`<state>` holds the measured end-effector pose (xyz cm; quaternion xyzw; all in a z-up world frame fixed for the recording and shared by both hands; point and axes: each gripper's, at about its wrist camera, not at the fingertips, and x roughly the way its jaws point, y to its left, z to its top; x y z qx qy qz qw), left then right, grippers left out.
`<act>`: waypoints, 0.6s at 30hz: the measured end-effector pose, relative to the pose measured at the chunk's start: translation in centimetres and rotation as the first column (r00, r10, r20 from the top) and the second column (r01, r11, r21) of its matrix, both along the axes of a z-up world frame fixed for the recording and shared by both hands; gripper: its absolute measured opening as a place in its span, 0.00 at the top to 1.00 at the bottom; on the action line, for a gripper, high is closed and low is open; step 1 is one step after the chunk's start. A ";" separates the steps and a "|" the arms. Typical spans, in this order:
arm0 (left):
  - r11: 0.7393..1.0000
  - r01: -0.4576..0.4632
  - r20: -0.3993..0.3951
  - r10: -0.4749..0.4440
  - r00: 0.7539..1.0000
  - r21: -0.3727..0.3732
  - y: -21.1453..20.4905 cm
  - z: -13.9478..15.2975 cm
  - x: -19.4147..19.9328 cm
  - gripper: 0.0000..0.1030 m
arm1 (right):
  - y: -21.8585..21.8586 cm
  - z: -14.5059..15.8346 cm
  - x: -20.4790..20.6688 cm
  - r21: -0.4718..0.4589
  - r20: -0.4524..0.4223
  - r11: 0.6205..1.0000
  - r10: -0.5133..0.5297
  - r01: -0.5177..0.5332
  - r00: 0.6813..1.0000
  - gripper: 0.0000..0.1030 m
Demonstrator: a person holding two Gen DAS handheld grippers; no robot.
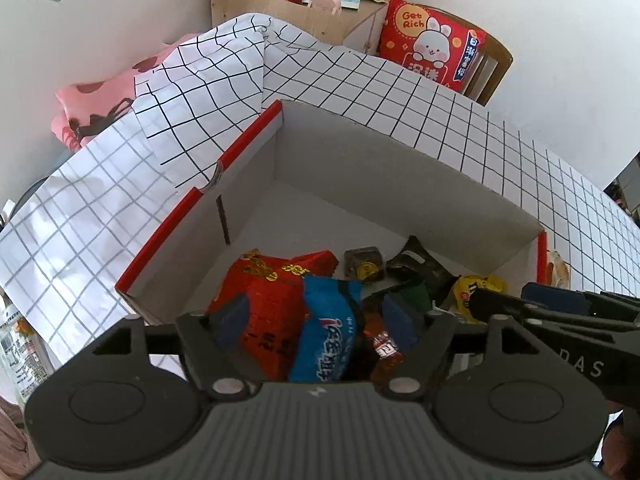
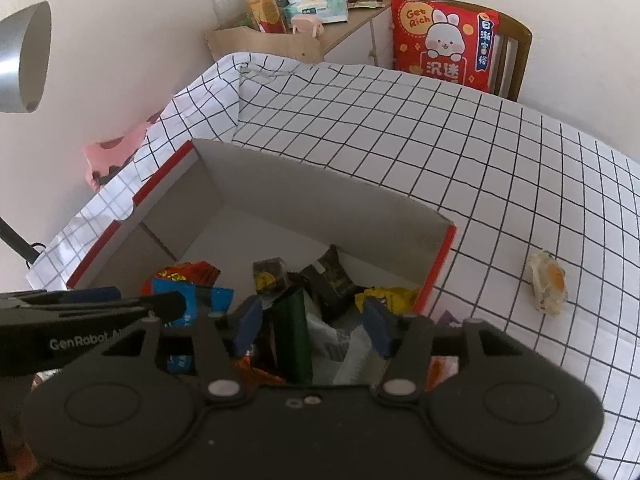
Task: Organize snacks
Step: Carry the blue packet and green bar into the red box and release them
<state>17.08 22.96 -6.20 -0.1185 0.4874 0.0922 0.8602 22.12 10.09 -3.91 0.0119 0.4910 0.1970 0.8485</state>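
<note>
Both tongs, left and right, hang spread, pinching nothing, over snack packets heaped at the red-edged cardboard box's near end, far half bare; cushion reads "Get Rich".

Below the fingers, the gripper body hides the lower ends of the blue packet and green packet; their print is unreadable.

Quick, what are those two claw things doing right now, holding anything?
Left gripper: open over the snacks in the box, gripping nothing.
Right gripper: open over the snacks, gripping nothing.
</note>
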 end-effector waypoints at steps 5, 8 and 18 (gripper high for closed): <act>1.000 0.006 0.022 -0.006 1.000 -0.006 -0.9 0.6 -0.8 0.22 | -1.1 0.9 -0.9 0.015 0.023 1.000 0.005 -0.005 1.000 0.36; 1.000 0.010 0.039 -0.011 0.999 0.001 -1.8 1.0 -1.4 0.17 | -1.9 1.5 -1.6 0.019 0.040 1.000 0.010 -0.011 0.999 0.31; 1.000 0.027 0.093 -0.027 0.995 0.004 -5.5 2.7 -3.4 0.11 | -6.6 3.2 -3.9 0.059 0.072 0.998 -0.004 -0.001 0.997 0.17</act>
